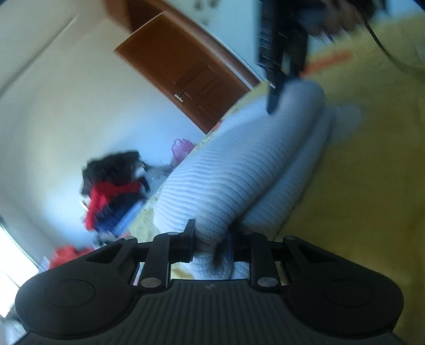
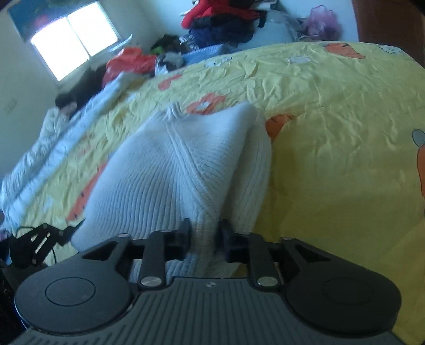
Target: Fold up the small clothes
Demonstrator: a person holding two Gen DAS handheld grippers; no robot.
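On the yellow bed (image 2: 332, 111), both grippers are pinching one white knit (image 2: 170, 169): right gripper (image 2: 204, 233) and left gripper (image 1: 209, 238) are each clamping an edge, lifting it. Level, taut carrying is looking advisable. Clothes pile (image 2: 220, 18) and quilt (image 2: 50, 138) are lying well apart, obstructing nothing.

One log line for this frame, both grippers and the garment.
left gripper: shut on white knit garment | right gripper: shut on garment | garment lifted over yellow bedsheet
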